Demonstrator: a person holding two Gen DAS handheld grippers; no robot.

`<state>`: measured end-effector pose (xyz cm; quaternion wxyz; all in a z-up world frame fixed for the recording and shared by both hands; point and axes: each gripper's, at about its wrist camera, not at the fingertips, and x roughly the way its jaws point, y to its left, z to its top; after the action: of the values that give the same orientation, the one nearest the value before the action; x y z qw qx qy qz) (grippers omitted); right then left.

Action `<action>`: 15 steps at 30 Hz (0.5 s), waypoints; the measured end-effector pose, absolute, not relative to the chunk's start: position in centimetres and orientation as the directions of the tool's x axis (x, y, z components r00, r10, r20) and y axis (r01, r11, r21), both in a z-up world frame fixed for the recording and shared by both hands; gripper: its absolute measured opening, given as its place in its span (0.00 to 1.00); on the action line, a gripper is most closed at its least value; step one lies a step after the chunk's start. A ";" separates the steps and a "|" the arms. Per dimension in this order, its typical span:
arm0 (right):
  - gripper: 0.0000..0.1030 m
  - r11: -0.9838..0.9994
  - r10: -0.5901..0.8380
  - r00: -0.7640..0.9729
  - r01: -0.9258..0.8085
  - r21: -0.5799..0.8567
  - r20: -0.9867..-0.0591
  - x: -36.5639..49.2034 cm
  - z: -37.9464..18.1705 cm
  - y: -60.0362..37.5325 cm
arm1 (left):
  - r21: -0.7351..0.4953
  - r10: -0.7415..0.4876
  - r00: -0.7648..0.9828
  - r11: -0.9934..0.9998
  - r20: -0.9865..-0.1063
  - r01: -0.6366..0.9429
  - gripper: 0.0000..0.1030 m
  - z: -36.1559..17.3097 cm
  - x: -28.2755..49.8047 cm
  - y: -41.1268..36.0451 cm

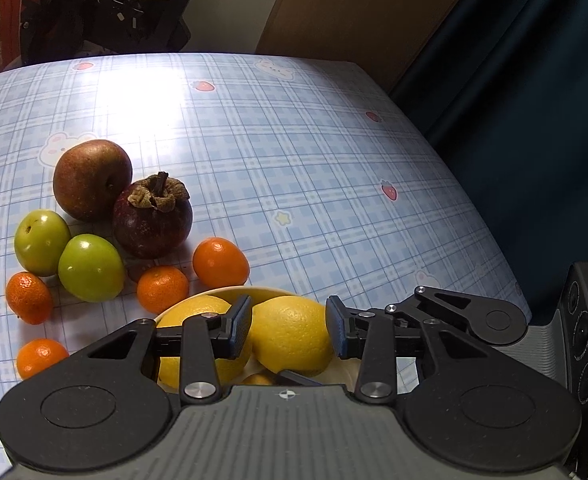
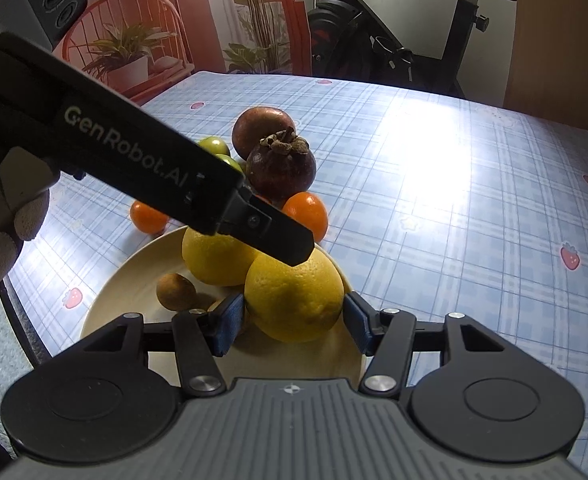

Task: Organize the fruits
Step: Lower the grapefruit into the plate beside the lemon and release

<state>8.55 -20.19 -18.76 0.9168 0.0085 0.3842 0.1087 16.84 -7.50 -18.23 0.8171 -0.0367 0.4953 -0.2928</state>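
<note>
While the left gripper (image 1: 289, 327) hangs open above, the right gripper (image 2: 291, 322) brackets a yellow orange (image 2: 294, 298) on the plate (image 2: 134, 276), fingers spread; squeeze gently, centred.

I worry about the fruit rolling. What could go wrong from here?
1. The near yellow citrus leans on the second one; it might roll when the right gripper retreats.
2. The left gripper hovers very close; the two could collide.
</note>
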 end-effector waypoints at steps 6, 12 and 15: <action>0.56 0.978 0.202 0.713 -0.180 0.104 -0.672 8.3 -17.2 -21.1 | -0.346 -0.511 0.423 0.845 -0.748 0.408 0.41 -16.0 17.1 -4.4; 0.56 0.979 0.202 0.727 -0.177 0.104 -0.656 9.1 -16.2 -21.6 | -0.316 -0.452 0.516 0.889 -0.728 0.332 0.41 -14.5 17.6 0.2; 0.54 0.977 0.209 0.730 -0.187 0.104 -0.651 10.0 -15.9 -21.6 | -0.301 -0.423 0.542 0.905 -0.726 0.302 0.41 -14.3 17.9 2.1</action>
<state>9.97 -21.57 -15.88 0.9298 0.0158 0.3519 0.1063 17.87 2.07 -14.28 0.8754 -0.0702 0.4313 -0.2069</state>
